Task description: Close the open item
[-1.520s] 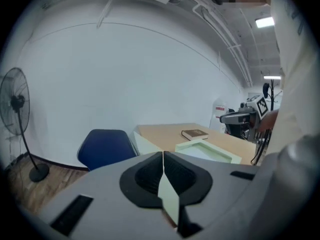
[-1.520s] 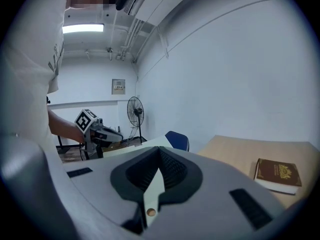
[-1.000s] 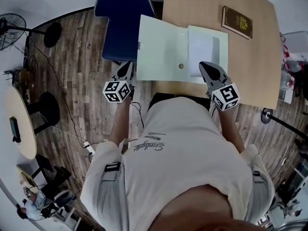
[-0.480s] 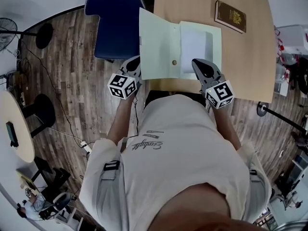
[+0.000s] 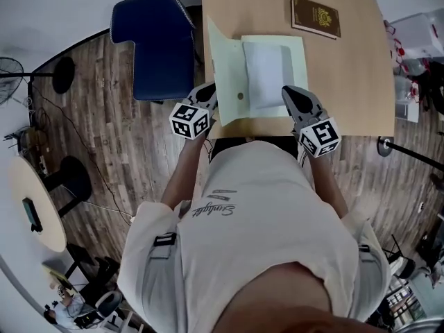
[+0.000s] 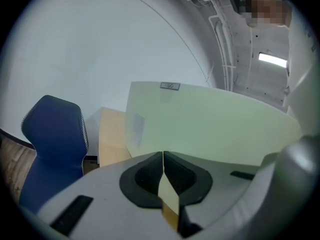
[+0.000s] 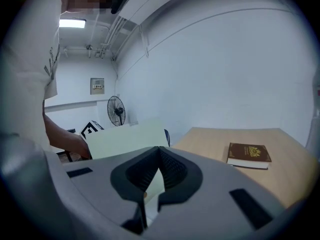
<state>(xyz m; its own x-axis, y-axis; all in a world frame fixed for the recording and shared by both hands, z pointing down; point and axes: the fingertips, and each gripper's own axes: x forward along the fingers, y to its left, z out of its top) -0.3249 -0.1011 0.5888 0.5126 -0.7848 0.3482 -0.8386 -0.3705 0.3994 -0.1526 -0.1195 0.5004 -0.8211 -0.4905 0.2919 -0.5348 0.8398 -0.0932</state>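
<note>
Folder (image 5: 225, 82), pale green, lies at the near edge of the worktop (image 5: 347, 68), with its right half flat under a white sheet (image 5: 263, 75).

Head view: a second ago the left cover lay spread flat over the worktop's edge toward the blue chair (image 5: 156, 44). It now stands tilted up on its spine and shows as a much narrower strip, with its snap button (image 5: 240, 96) facing inward. By this reading the closing swing is about half done, and the cover has yet to fall onto the sheet. The left hand-held gripper (image 5: 207, 96) is at the cover's near corner and the right hand-held gripper (image 5: 290, 92) at the near edge of the right half. A brown book (image 5: 316, 17) lies well apart at the far side.

Left gripper view: the jaws are pressed together on the cover's edge, with a pale sliver of it caught between them. The raised cover (image 6: 210, 124) fills the field beyond.

Right gripper view: the jaws meet at the tips, and a pale strip shows in the gap below them. This appears to be the near edge of the folder's right half, pinched to steady it. The lifted cover (image 7: 125, 136) rises to the left.
</note>
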